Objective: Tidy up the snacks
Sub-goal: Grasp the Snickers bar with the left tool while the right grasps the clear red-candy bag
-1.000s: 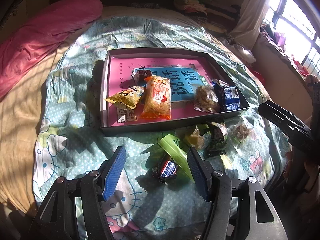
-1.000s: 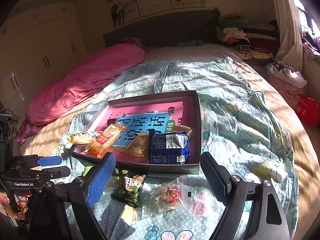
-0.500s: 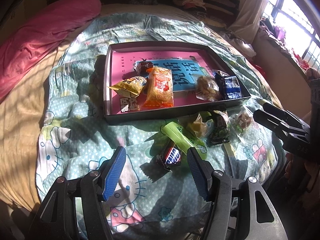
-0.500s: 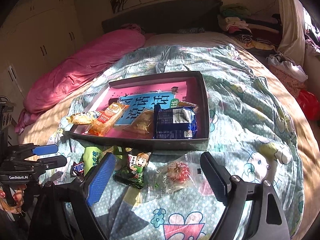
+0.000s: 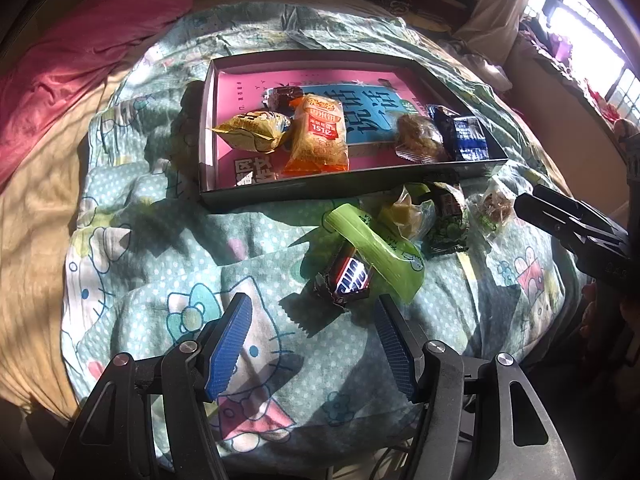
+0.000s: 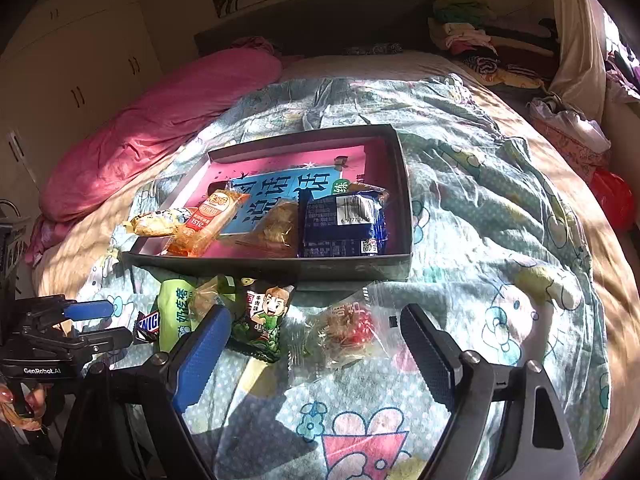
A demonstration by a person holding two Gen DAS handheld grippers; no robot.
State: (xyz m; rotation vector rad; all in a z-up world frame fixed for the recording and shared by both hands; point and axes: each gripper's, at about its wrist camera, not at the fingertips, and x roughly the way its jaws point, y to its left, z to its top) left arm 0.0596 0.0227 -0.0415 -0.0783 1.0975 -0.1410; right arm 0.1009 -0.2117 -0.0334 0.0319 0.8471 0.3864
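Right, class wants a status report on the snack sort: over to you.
Left gripper and right gripper open, empty. Snickers bar ahead of left fingers, green packet lying over it. Five snacks outside tray.

Glossy plastic snack wrappers (image 5: 318, 140), matt cardboard tray (image 5: 206, 128), soft cotton quilt (image 6: 500, 216) (cartoon print)

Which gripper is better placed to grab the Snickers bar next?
Left. The left gripper is open with the Snickers bar lying just ahead between its fingers. The right gripper is open over the clear red-candy packet instead.
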